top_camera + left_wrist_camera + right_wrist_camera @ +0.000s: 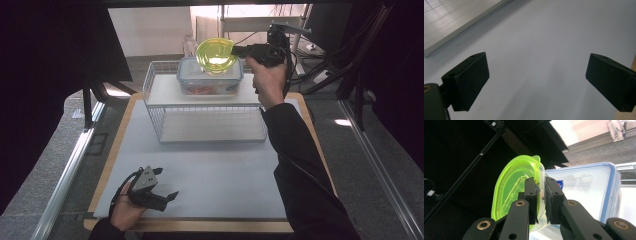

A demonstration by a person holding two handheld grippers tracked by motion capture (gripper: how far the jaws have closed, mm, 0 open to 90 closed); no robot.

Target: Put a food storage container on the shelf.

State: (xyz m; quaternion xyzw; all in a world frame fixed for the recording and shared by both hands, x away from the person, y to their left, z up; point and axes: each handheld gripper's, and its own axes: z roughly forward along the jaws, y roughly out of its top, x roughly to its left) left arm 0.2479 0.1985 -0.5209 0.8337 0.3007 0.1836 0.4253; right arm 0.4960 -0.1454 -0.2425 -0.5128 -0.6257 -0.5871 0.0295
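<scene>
A small clear tub with a lime-green lid [216, 55] hangs tilted in the air above a larger clear box with a blue-rimmed lid [210, 80]. My right gripper [239, 50] is shut on the green-lidded tub's rim; in the right gripper view its jaws pinch the edge of the green-lidded tub [514, 187] at my right gripper [541, 200], with the blue-rimmed box [586, 185] behind. The blue-rimmed box rests on the top shelf of a white wire rack [155, 80]. My left gripper [167, 186] lies low near the table's front left, open, its pads [471, 80] wide apart over bare white surface.
The white table mat [210, 175] has a wooden border. A metal rail [70, 170] runs along the left side. Dark curtains stand at both sides, and cables and stands crowd the back right behind the rack.
</scene>
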